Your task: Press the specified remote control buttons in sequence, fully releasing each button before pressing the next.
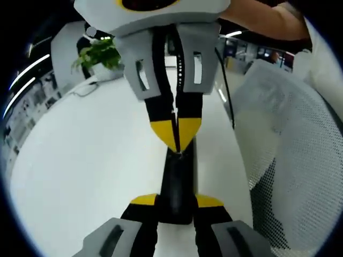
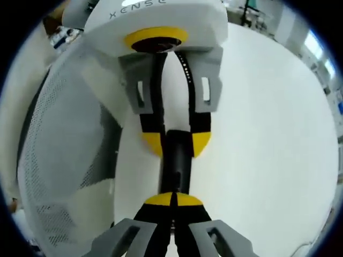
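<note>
A slim black remote control (image 1: 177,179) hangs above the white table (image 1: 80,160), lengthwise between both grippers. My left gripper (image 1: 176,201) is shut on its near end, one yellow-tipped jaw on each side. From the top of the left gripper view comes my right gripper (image 1: 176,134), its jaws shut together, with the tip resting on the remote's far end. In the right gripper view, the right gripper (image 2: 174,199) shows shut at the bottom, touching the remote (image 2: 177,163). Beyond it the left gripper (image 2: 177,142) clamps the remote. I cannot make out the buttons.
A white mesh chair (image 1: 292,160) stands close beside the table, also seen as a mesh chair back (image 2: 64,150). A green plant (image 1: 99,52) and a thin cable (image 1: 86,90) sit at the table's far end. A person's arm (image 1: 268,21) reaches in above.
</note>
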The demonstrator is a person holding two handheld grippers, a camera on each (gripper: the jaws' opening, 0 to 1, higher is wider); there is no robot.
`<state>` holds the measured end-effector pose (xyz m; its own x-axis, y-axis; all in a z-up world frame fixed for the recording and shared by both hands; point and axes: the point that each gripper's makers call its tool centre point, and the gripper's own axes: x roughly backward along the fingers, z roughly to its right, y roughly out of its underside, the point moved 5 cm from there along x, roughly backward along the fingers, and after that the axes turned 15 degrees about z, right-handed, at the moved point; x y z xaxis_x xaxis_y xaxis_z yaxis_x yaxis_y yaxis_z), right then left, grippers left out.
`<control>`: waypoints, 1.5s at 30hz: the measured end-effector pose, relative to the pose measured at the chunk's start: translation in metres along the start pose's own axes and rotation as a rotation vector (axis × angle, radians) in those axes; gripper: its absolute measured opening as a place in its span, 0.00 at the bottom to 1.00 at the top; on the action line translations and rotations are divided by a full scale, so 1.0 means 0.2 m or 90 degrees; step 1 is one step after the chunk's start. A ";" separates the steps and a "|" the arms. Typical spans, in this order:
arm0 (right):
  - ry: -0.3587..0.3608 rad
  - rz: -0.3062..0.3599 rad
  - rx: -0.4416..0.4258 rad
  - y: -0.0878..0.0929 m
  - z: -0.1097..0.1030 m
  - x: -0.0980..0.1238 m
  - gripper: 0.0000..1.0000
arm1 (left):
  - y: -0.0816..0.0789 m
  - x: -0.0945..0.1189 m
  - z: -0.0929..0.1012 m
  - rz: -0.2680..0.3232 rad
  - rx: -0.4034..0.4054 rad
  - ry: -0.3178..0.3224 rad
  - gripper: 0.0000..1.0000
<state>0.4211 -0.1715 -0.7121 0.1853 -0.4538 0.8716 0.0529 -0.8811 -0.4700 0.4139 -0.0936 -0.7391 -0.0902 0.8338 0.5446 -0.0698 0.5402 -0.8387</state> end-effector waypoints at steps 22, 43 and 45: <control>0.018 -0.037 0.031 0.02 -0.03 -0.05 0.00 | 0.01 0.00 0.00 0.001 0.001 -0.001 0.25; 0.019 -0.030 0.027 0.03 -0.04 -0.03 0.00 | 0.00 0.00 0.01 0.000 0.001 -0.002 0.25; 0.017 -0.025 0.021 0.03 -0.04 -0.02 0.00 | 0.00 0.00 0.01 0.001 0.001 -0.002 0.25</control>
<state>0.4121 -0.1770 -0.7166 0.1555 -0.4223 0.8930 0.0920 -0.8939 -0.4387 0.4116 -0.0935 -0.7388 -0.0934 0.8340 0.5439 -0.0714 0.5392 -0.8391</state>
